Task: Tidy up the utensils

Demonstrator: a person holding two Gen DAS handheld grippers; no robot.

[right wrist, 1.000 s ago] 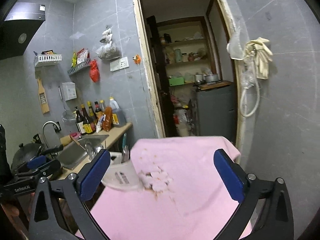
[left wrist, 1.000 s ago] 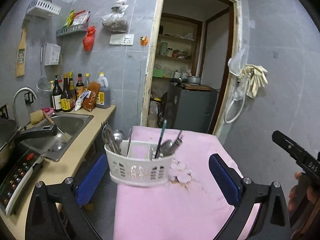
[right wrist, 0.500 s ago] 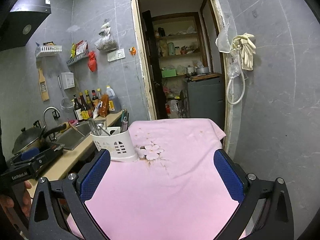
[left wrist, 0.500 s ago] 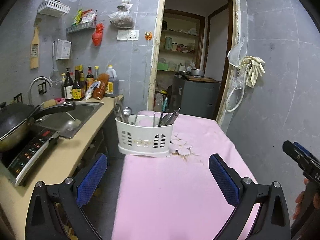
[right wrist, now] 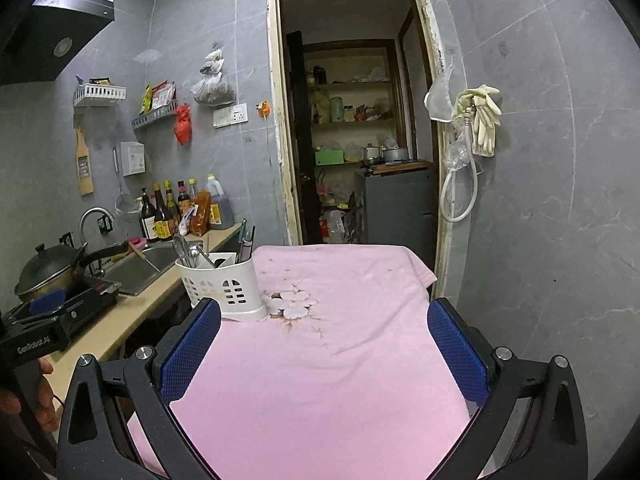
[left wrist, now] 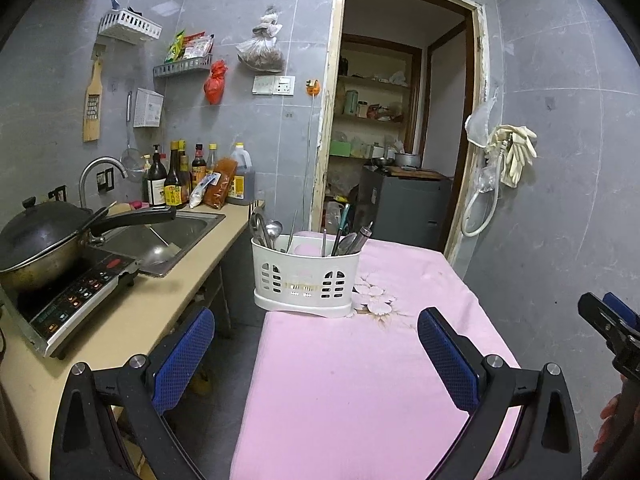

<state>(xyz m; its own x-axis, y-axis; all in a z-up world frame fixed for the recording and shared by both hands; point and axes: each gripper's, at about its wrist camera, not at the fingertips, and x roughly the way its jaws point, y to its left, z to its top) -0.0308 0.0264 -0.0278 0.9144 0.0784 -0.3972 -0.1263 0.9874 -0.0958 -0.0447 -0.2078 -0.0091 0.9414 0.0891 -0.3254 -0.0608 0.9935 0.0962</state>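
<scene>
A white plastic utensil caddy (left wrist: pixel 306 280) stands at the far left of the pink-covered table (left wrist: pixel 360 380). Spoons (left wrist: pixel 268 232) and several other utensils (left wrist: pixel 352 238) stand upright in it. It also shows in the right wrist view (right wrist: pixel 222 284). My left gripper (left wrist: pixel 316 354) is open and empty, held above the table's near end, well short of the caddy. My right gripper (right wrist: pixel 324 346) is open and empty over the table's near part, with the caddy ahead to its left.
A counter (left wrist: pixel 160 304) runs along the left with a sink (left wrist: pixel 160 240), a wok on an induction cooker (left wrist: pixel 44 248) and bottles (left wrist: pixel 176 180). An open doorway (left wrist: pixel 396 160) lies behind the table. A grey wall (left wrist: pixel 560 220) stands close on the right.
Both grippers have pulled back and away from the caddy, which now looks smaller and farther off. More of the pink table and the counter shows. Both stay open and empty.
</scene>
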